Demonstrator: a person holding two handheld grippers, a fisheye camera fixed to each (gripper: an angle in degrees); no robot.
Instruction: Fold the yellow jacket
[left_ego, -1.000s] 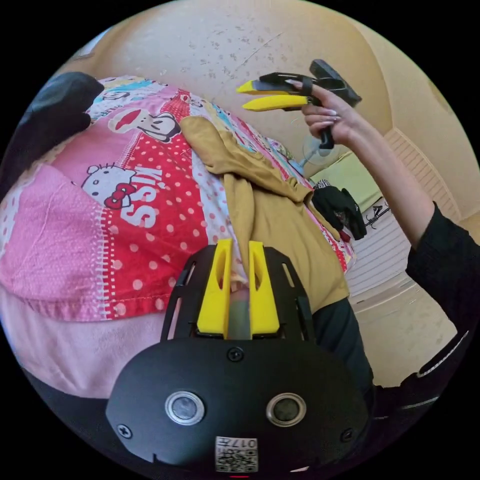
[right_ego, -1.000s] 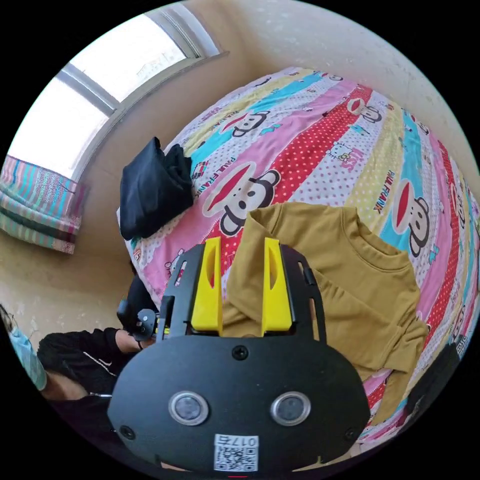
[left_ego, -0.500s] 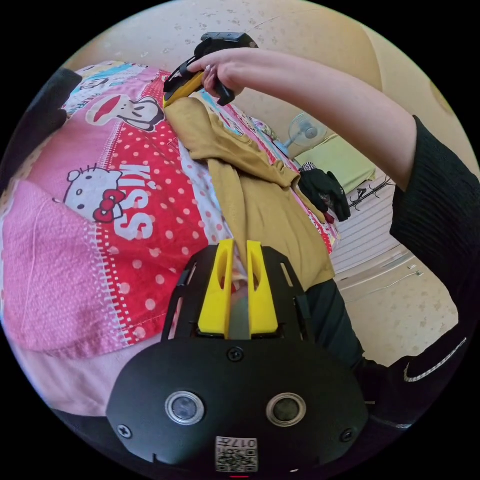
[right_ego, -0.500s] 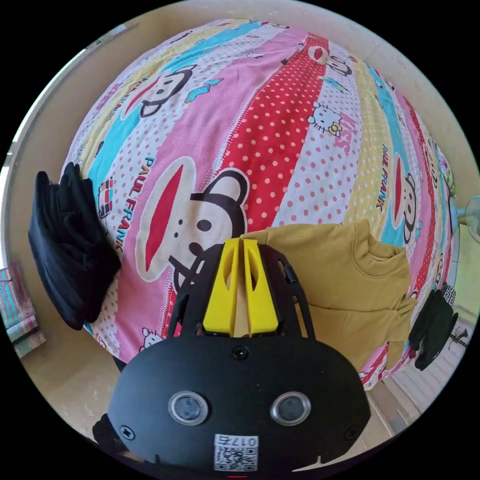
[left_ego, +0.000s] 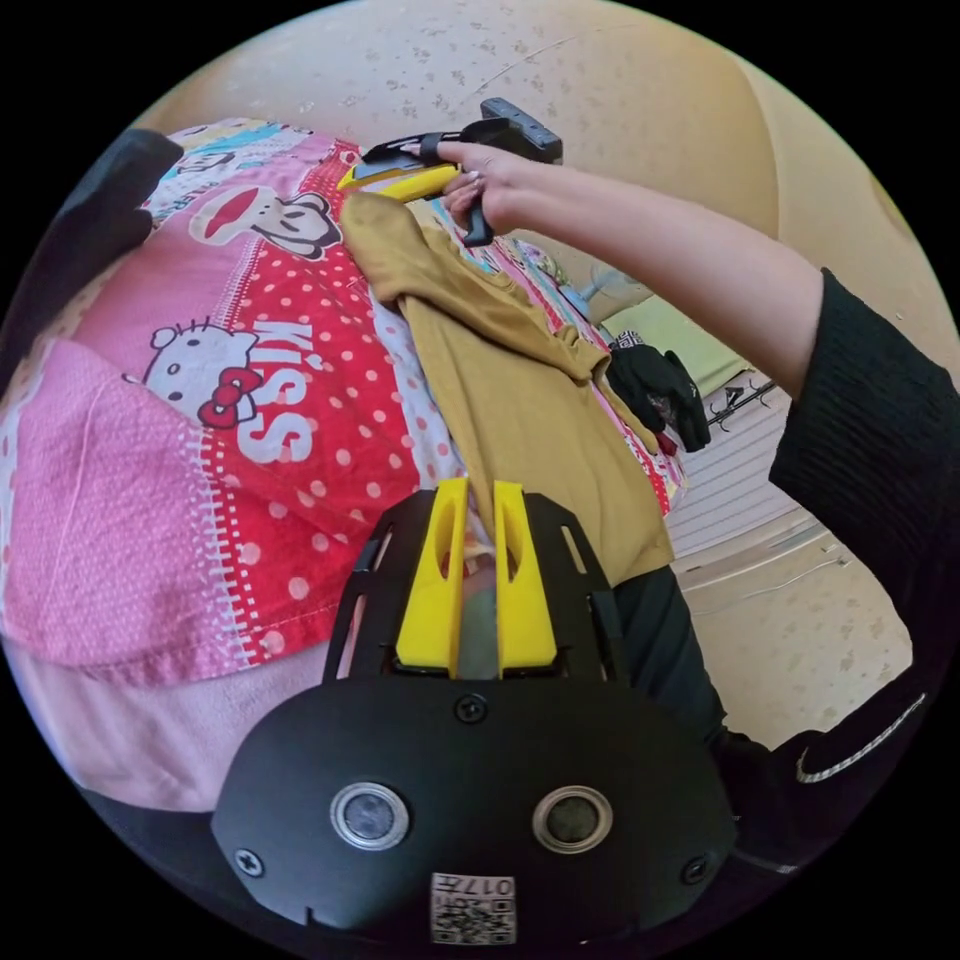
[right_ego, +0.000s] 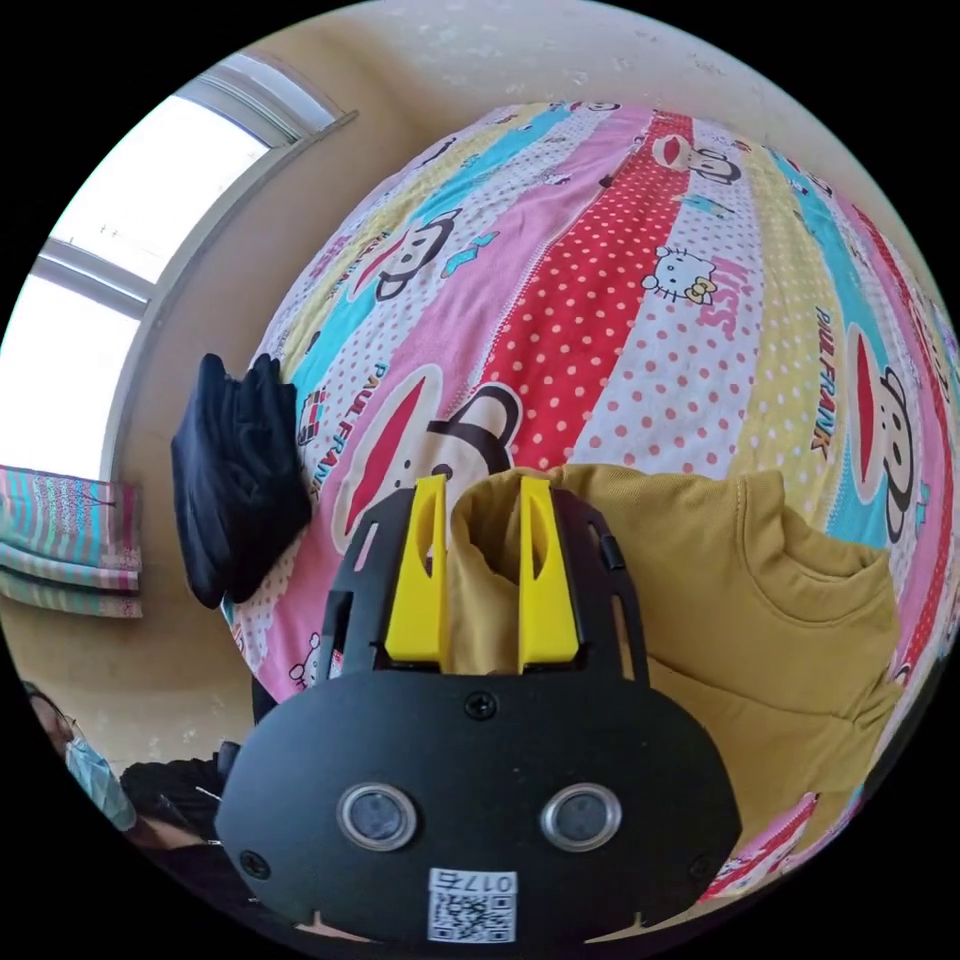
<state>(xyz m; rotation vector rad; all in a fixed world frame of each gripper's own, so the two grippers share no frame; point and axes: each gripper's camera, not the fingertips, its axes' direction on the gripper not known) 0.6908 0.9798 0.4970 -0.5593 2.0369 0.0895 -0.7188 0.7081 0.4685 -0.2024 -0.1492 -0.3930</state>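
In the left gripper view, the left gripper (left_ego: 470, 492) has its jaws nearly together, pinching the near edge of the yellow jacket (left_ego: 520, 400), which lies stretched across the cartoon-print bedspread (left_ego: 300, 400); at its far end a hand (left_ego: 495, 185) holds the right gripper (left_ego: 385, 180), whose grip I cannot tell from here. In the right gripper view, the right gripper (right_ego: 478, 490) has its jaws apart with a bunched fold of the jacket (right_ego: 760, 600) between them, and a folded black garment (right_ego: 235, 475) lies near the bed's edge.

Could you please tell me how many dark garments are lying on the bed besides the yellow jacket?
2: a black folded garment near the window-side edge, and a black bundle at the bed's opposite edge. Others may be hidden.
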